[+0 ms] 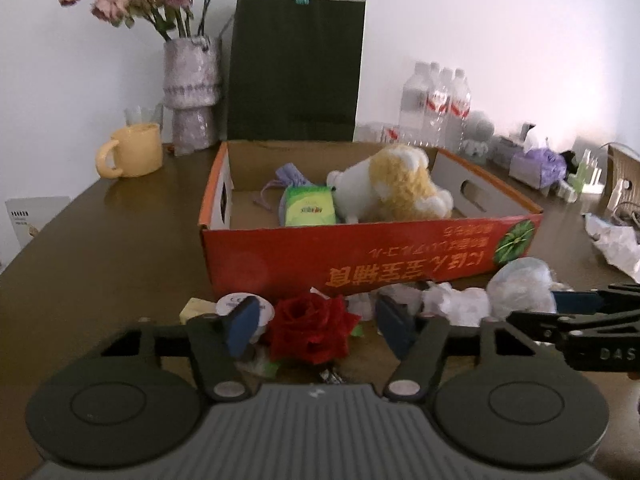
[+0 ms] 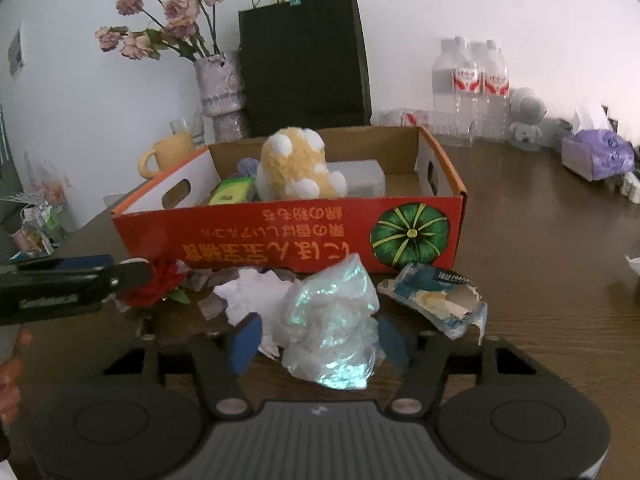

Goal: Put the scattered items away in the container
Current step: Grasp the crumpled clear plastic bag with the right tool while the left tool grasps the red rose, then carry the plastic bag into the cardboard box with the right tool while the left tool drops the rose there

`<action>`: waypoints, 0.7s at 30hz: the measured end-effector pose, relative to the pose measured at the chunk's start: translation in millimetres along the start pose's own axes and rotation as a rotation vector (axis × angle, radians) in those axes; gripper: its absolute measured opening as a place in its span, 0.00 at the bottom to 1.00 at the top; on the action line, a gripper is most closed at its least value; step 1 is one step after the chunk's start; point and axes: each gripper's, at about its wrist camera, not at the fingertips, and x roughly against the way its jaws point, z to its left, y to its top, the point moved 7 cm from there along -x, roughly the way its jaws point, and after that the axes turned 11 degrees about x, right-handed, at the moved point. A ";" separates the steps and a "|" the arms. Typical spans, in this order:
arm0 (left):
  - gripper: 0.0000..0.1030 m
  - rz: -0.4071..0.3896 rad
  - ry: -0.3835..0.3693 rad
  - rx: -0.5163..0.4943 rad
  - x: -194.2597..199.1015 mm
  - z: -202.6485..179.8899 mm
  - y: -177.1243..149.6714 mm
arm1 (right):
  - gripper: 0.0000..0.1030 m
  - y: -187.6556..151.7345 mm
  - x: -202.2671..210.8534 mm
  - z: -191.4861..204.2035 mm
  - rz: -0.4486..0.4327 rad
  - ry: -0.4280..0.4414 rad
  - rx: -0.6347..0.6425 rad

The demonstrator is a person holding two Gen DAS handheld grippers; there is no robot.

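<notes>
Both grippers are at the pick-up step, each closing in on a piece of the litter that lies on the table [image 1: 100,248] in front of the orange cardboard box [image 1: 360,256]. The left gripper [image 1: 316,330] has a red artificial rose [image 1: 310,332] between its blue pads; the left pad seems to meet the petals, while the right pad looks to stand a little off the flower, so the jaws are at a middling width and I cannot tell whether they have bitten yet. The right gripper [image 2: 318,338] brackets a crumpled iridescent plastic wrapper [image 2: 332,328] in the same way — half-closed, the film bulging between the pads and brushing at least one of them, but a firm clamp is not evident. Just beyond the right gripper's right finger lies a torn blue-and-white packet [image 2: 436,300], and ahead of its left finger a wad of white tissue [image 2: 252,292]. Straight ahead of both tools is the box, already holding a yellow-and-white plush toy [image 1: 396,184] and a green packet [image 1: 308,208]. The next move, as I judge it, calls for finishing the squeeze on both soft, springy items — gently, since each can slip or deform — then lifting clear of the box's near wall and carrying forward to drop them inside.
</notes>
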 end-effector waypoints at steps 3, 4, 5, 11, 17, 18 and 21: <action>0.40 0.040 0.009 -0.007 -14.5 3.9 -1.5 | 0.37 -2.8 -4.6 -1.2 0.007 0.036 -0.022; 0.38 0.045 0.002 -0.005 -16.0 5.1 -2.2 | 0.34 -3.5 -4.1 -1.5 0.000 0.044 -0.026; 0.35 0.043 -0.005 -0.002 -15.7 6.1 -2.7 | 0.33 -4.0 -2.9 -1.9 -0.007 0.049 -0.029; 0.30 -0.005 -0.022 0.033 1.9 9.9 -0.6 | 0.30 -3.7 9.8 -2.0 -0.044 0.059 -0.041; 0.30 -0.068 -0.046 0.034 35.5 4.4 6.9 | 0.30 3.4 32.6 1.2 -0.094 0.051 -0.040; 0.30 -0.079 -0.050 0.034 41.5 3.2 8.1 | 0.30 4.6 37.6 2.0 -0.105 0.049 -0.038; 0.30 -0.113 -0.064 0.031 59.6 -0.6 11.3 | 0.30 8.9 53.6 5.0 -0.136 0.044 -0.025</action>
